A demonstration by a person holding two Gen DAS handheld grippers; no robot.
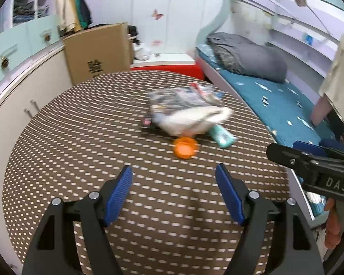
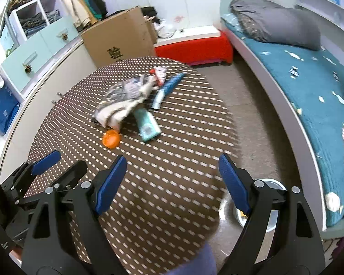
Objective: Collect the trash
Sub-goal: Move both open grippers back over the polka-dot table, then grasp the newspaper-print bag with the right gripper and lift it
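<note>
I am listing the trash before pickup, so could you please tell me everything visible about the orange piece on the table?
The orange piece is small, roundish and bright, possibly fruit peel; blur hides its texture. It lies on the brown dotted table, at the near edge of the trash pile, right against the white crumpled wrapper and left of the teal packet. Neither gripper touches it.
</note>
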